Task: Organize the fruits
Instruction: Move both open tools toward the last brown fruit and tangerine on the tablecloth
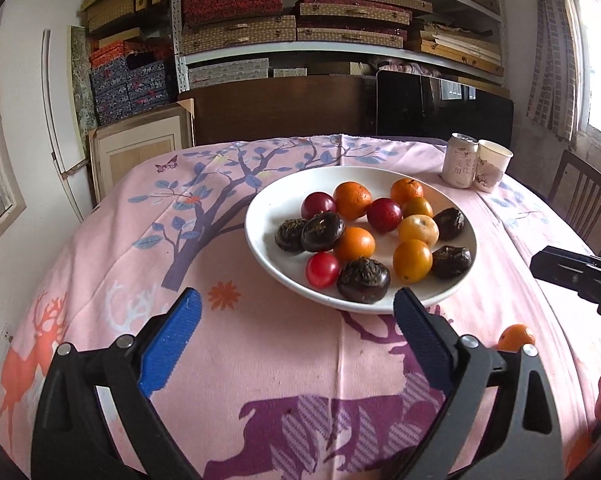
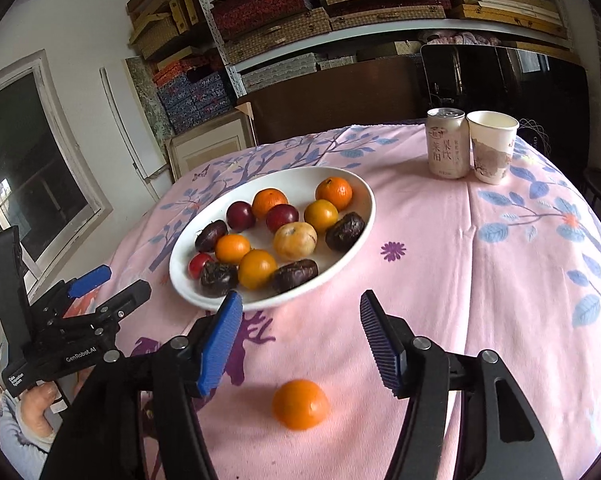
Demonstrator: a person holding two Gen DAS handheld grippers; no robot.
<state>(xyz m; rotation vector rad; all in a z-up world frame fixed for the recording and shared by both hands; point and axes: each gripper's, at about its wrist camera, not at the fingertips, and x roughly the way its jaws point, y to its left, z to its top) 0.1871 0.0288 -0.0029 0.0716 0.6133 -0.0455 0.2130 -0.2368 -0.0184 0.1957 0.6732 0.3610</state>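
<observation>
One small round orange fruit (image 2: pixel 299 404) is lying loose on the pink printed cloth of the table (image 2: pixel 480 280), just below and between the spread fingers of the right gripper (image 2: pixel 300 336), untouched by either pad; that gripper is standing released and grasping nothing. Ahead of it and to its left, the wide white ceramic plate (image 2: pixel 364 216) is holding the rest of the fruit, a mixed heap of oranges, dark red plums, a small red tomato and dark wrinkled fruits, unsorted as far as I can judge; so the organizing is looking barely begun or mid-way, with the stray orange and the grouping left to do. The left gripper (image 1: pixel 296 316) is also hanging wide open and empty, the plate's near rim just beyond its fingertips. The right wrist view is showing the loose orange whole and a hand on the left tool's handle; the left wrist view is catching only a sliver of that orange behind its right finger, but is showing the plate's contents more squarely.
</observation>
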